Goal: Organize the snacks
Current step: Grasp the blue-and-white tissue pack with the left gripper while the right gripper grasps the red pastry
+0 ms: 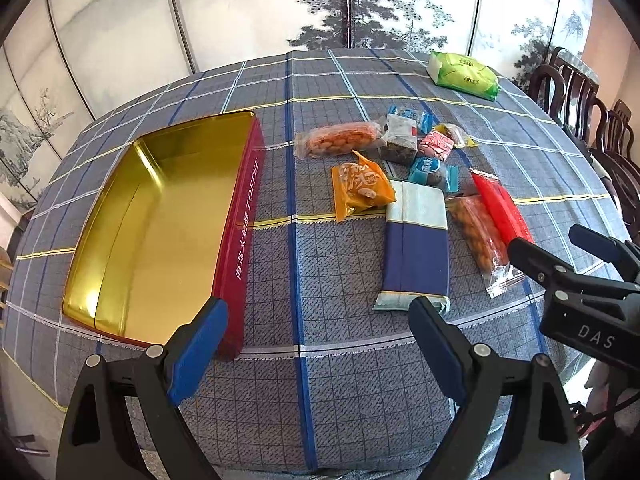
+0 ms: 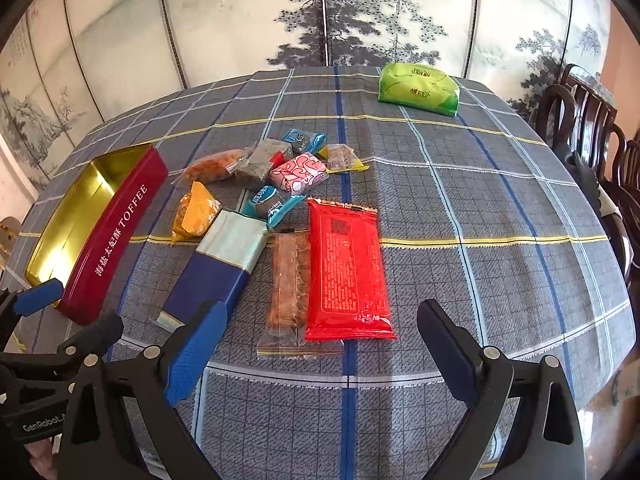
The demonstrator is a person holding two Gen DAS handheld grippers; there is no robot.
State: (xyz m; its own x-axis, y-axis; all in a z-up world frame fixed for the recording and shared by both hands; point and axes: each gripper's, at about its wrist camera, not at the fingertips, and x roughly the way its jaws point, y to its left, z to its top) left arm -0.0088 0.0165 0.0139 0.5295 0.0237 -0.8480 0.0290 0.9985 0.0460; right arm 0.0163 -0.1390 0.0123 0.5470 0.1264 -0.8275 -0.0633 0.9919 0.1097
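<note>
1. Both of my tools have their jaws spread wide and hold nothing: the left tool (image 1: 318,320) hovers just beside the near corner of the toffee tin (image 1: 168,224), the right tool (image 2: 322,322) over the near edge of the desk (image 2: 480,240).
2. The snacks lie loose in a cluster to the right of the tin, which is empty (gold inside, lid off).
3. I judge the red packet (image 2: 346,272) the best first pick; it lies nearest my right tool and flat.
4. I would come in low and pinch its near sealed edge, keeping clear of the clear-wrapped bar (image 2: 290,280) touching its left side.
5. The blue and white pack (image 1: 416,240) suits my left tool next.
</note>
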